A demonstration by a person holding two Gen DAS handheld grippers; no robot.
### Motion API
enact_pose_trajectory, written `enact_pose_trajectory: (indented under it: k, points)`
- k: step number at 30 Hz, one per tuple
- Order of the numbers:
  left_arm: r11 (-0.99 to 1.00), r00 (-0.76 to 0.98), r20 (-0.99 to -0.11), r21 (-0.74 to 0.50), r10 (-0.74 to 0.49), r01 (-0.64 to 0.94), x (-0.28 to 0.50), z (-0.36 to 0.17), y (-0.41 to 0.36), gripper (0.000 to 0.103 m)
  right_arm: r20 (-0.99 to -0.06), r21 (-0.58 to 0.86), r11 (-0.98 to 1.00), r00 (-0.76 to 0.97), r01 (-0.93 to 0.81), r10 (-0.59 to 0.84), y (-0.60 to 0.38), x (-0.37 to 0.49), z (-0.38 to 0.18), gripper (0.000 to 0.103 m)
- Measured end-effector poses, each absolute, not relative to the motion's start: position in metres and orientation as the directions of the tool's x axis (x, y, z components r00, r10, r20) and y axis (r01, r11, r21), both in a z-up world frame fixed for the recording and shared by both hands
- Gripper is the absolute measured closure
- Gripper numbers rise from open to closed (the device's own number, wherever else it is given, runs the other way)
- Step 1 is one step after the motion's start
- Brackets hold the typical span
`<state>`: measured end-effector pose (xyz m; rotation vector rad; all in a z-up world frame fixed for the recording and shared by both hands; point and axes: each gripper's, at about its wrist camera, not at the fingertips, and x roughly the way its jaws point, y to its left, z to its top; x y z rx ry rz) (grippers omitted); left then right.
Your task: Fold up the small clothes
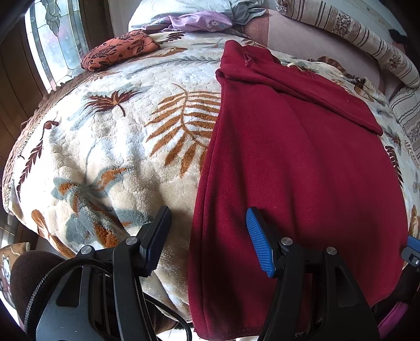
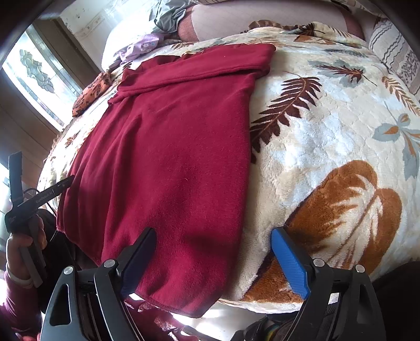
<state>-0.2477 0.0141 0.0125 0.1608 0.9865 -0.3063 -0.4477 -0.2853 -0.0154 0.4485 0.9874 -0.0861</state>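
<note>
Both grippers, left (image 1: 207,236) and right (image 2: 214,259), fingers wide, empty, at red garment's (image 1: 302,170) near hem. Next: pinch corners, fold away.

**Open blanket either side of the red garment**

Left of the red garment (image 1: 302,162), the leaf-print blanket (image 1: 118,136) lies bare up to an orange patterned cloth (image 1: 118,49) at its far corner. Right of it, blanket runs bare to a striped pillow (image 2: 399,55). Beyond its far edge sits a purple cloth (image 1: 199,22).
</note>
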Motion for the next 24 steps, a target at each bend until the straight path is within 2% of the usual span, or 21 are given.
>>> enact_pose_trajectory:
  k: [16, 18, 20, 21, 24]
  points:
    - [0.942, 0.495, -0.846, -0.023, -0.196, 0.334, -0.25, 0.013, 0.017, 0.043, -0.827, 0.302, 0.918, 0.55, 0.258, 0.117, -0.281, -0.445, -0.016, 0.011]
    - [0.938, 0.48, -0.853, -0.032, -0.206, 0.346, -0.253, 0.012, 0.019, 0.043, -0.819, 0.308, 0.919, 0.56, 0.246, 0.125, -0.281, -0.447, -0.015, 0.022]
    - [0.933, 0.454, -0.863, -0.053, -0.223, 0.356, -0.257, 0.011, 0.023, 0.043, -0.816, 0.303, 0.929, 0.562, 0.214, 0.137, -0.279, -0.45, -0.011, 0.054]
    - [0.93, 0.441, -0.867, -0.064, -0.231, 0.362, -0.259, 0.011, 0.024, 0.043, -0.81, 0.322, 0.927, 0.564, 0.194, 0.163, -0.279, -0.451, -0.01, 0.058]
    - [0.922, 0.407, -0.879, -0.083, -0.246, 0.378, -0.263, 0.009, 0.029, 0.043, -0.807, 0.345, 0.921, 0.559, 0.18, 0.193, -0.28, -0.454, -0.011, 0.059]
